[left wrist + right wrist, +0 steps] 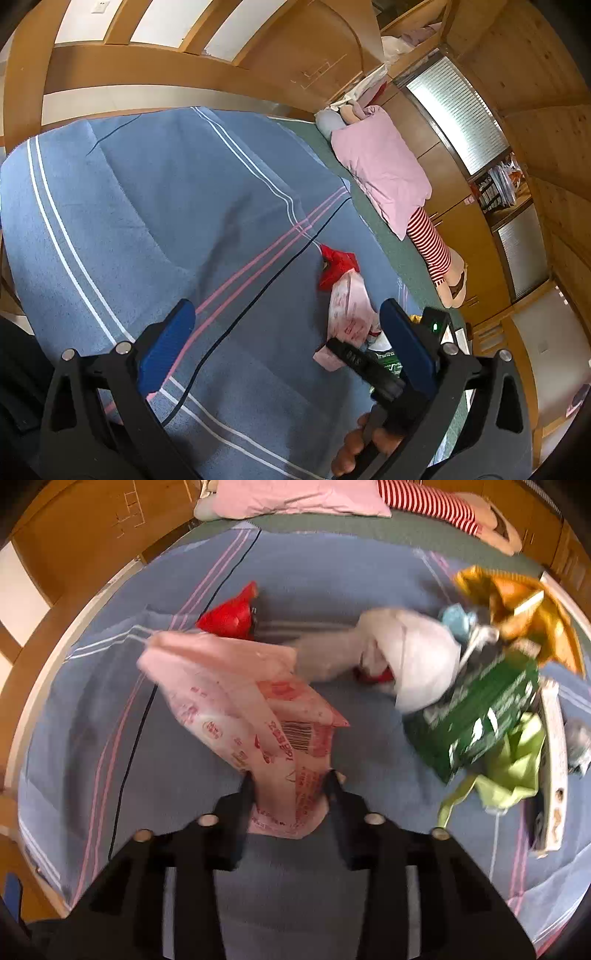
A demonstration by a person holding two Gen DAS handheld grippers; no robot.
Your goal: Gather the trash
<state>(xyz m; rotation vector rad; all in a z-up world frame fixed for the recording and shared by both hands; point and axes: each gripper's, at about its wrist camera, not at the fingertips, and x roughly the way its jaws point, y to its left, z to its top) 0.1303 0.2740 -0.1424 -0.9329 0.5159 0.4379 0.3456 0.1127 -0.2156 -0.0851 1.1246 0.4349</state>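
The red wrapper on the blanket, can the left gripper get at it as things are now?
Probably yes: the left gripper is open, and the red wrapper lies uncovered ahead on the blanket.

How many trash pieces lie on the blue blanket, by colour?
Pink: 1, the pink plastic bag in the right gripper
Red: 1, red wrapper
White: 1, white bag
Green: 1, dark green packet
Lime: 1, lime bag
Gold: 1, gold foil wrapper
Total: 6
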